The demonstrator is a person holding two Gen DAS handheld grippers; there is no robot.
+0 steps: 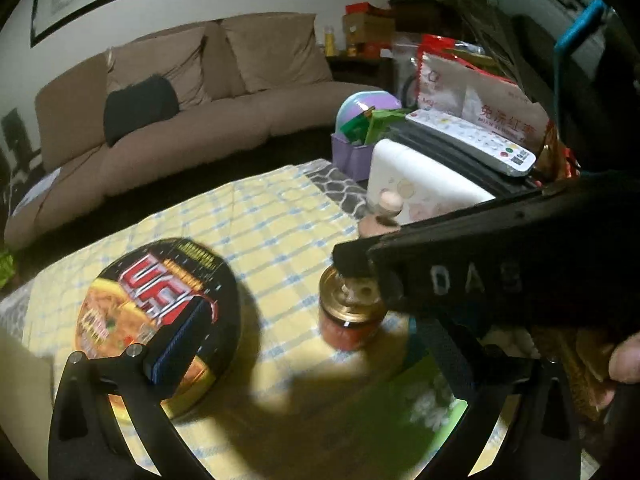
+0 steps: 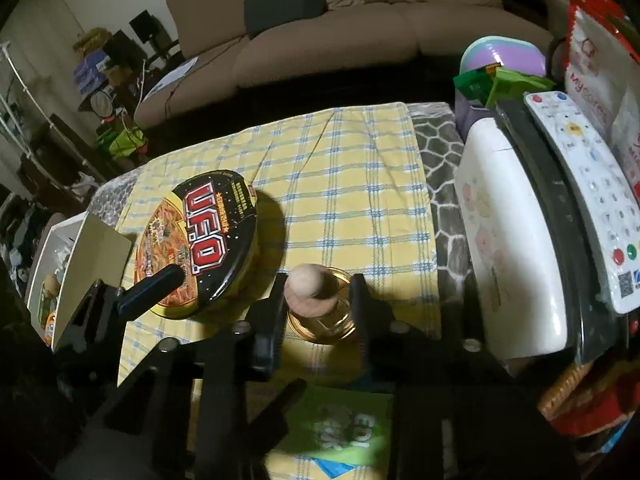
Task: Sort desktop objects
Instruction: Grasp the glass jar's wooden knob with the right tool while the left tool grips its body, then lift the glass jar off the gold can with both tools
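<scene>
A round black UFO noodle bowl [image 2: 198, 240] lies on the yellow checked cloth [image 2: 340, 184]; it also shows in the left wrist view [image 1: 160, 312]. A small glass jar [image 1: 348, 312] with a gold lid [image 2: 324, 320] stands to its right. My right gripper [image 2: 318, 300] hovers over the jar with its fingers either side of the lid, open. A wooden knob-shaped piece [image 2: 308, 288] sits between them above the lid. My left gripper [image 1: 312, 364] is open, its left finger [image 1: 180, 344] over the bowl's near edge.
A white pouch [image 2: 508, 240], a white remote [image 2: 584, 196] on a black case and snack bags [image 2: 600, 40] stand at the right. A purple bin [image 1: 356, 152] is behind them. A green packet [image 2: 344, 428] lies at the near edge. A cardboard box [image 2: 76, 256] is left.
</scene>
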